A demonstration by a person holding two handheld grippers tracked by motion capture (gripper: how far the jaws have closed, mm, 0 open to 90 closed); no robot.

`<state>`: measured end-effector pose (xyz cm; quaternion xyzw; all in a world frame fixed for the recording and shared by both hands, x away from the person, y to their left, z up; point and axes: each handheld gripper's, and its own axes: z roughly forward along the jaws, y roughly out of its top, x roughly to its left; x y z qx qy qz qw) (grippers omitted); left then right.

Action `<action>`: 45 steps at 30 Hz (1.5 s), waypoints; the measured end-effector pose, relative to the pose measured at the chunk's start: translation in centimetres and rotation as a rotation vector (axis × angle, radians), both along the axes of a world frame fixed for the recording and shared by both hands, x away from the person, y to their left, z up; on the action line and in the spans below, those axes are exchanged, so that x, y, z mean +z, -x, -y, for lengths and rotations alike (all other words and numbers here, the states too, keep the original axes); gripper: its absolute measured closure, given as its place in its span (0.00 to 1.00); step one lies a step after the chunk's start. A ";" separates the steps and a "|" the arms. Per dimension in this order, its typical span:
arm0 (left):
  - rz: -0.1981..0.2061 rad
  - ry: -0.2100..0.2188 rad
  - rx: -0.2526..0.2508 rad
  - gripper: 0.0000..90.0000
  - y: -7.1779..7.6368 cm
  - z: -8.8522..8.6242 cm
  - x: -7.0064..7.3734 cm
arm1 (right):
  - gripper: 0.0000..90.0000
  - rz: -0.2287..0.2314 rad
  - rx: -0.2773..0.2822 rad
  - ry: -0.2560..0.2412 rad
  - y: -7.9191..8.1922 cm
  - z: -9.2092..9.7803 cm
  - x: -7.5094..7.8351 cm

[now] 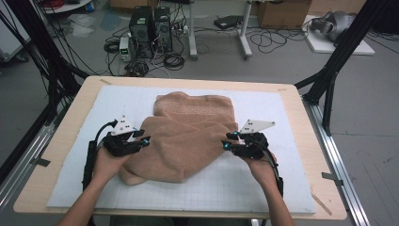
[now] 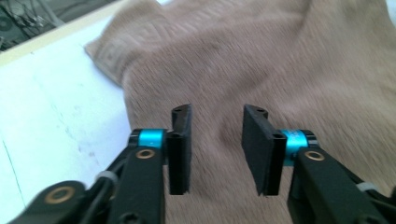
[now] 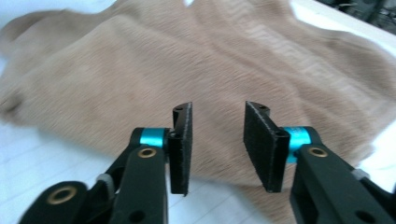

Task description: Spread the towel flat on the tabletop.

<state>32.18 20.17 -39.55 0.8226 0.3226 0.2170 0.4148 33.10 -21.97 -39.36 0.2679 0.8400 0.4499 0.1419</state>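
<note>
Flanking a rumpled tan towel (image 1: pixel 188 136) on the white mat (image 1: pixel 263 183), left tongs (image 1: pixel 145 140) spread, right tongs (image 1: pixel 227 143) spread

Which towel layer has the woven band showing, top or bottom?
The bottom layer, the one reaching toward the far edge. Its band runs across it; the top fold between the grippers looks plain.

Grey floor (image 1: pixel 282 61), 2 computer towers (image 1: pixel 150 30), tangled cables (image 1: pixel 141 66), cardboard boxes (image 1: pixel 282 12).
</note>
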 end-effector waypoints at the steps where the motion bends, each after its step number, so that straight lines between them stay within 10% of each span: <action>1: 0.001 -0.006 -0.004 0.68 0.3 -0.1 -0.2 | 0.64 0.000 0.010 0.009 0.3 -0.1 -0.3; 6: -0.016 -0.037 -0.006 0.64 1.0 -0.8 -1.9 | 0.59 -0.027 0.052 0.021 1.0 -0.7 -2.3; 13: -0.161 -0.095 -0.036 0.64 0.3 -0.8 -4.2 | 0.57 -0.055 0.086 0.091 0.8 -2.8 -4.4; 18: -0.163 -0.090 -0.063 0.75 0.4 -0.6 -4.3 | 0.68 -0.060 0.062 0.121 0.2 -3.5 -5.1; 25: -0.157 -0.101 -0.084 0.92 0.7 -0.1 -4.2 | 0.93 -0.078 0.038 0.097 -0.4 -3.2 -5.3; 45: 0.007 0.040 -0.208 0.95 6.0 2.4 1.1 | 0.95 0.031 0.079 -0.015 4.7 1.3 0.9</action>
